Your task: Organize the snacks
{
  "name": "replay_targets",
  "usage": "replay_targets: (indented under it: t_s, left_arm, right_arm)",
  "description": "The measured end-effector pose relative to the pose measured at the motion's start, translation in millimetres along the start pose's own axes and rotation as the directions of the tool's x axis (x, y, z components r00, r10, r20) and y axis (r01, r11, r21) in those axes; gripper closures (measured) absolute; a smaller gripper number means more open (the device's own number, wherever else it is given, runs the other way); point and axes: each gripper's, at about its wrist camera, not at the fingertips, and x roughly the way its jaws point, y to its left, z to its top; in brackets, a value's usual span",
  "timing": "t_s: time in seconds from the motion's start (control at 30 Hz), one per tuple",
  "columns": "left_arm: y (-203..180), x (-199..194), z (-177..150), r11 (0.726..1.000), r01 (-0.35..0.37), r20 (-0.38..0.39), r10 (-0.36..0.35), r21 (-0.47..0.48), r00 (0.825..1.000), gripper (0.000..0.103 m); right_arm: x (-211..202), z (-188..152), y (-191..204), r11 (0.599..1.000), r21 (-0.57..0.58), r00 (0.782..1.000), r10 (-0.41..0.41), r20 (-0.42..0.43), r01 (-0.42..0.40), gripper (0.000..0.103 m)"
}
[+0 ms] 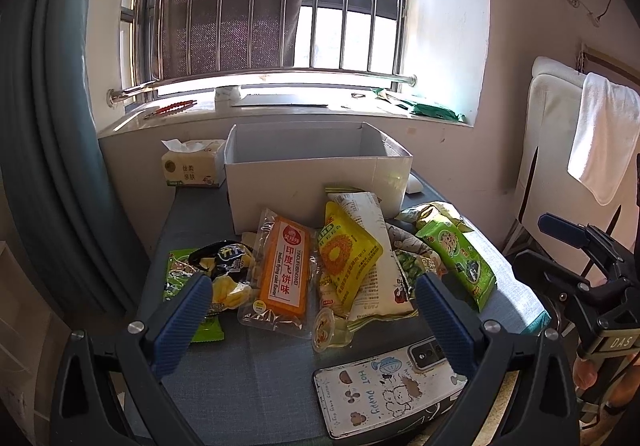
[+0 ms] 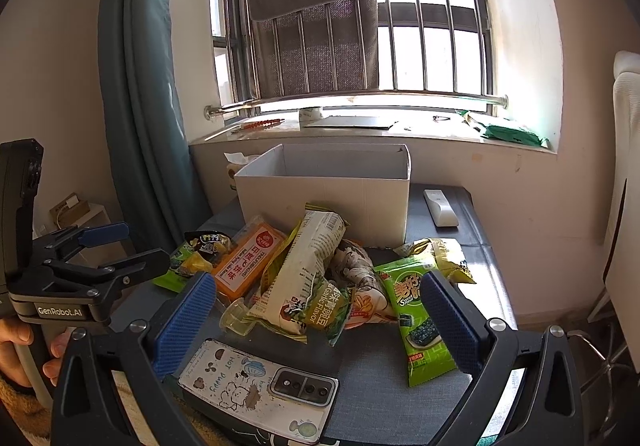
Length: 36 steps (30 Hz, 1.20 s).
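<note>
Start of sorting | snacks [image 1: 320, 270] heaped on tabletop [image 1: 256, 374] in front of empty white box [image 1: 316, 181], handy for dropping in | my left tongs [image 1: 316, 320] and right tongs [image 2: 318, 320] both spread, holding nothing, poised above pile.

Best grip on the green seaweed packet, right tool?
Take the flat green seaweed snack packet by its near sealed bottom edge, coming from the front with the right tool. It lies flat at the pile's right edge, and that end juts clear onto the blue-grey table.
</note>
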Motion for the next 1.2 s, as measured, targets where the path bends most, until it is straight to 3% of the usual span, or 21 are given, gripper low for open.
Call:
replay_targets:
  t_s: [1.2]
  left_arm:
    - [5, 0, -2, 1.000, -0.009, -0.001, 0.009, -0.009, 1.000, 0.000]
  right_arm:
    - [15, -7, 1, 1.000, 0.016, 0.998, 0.011, -0.060, -0.010, 0.000]
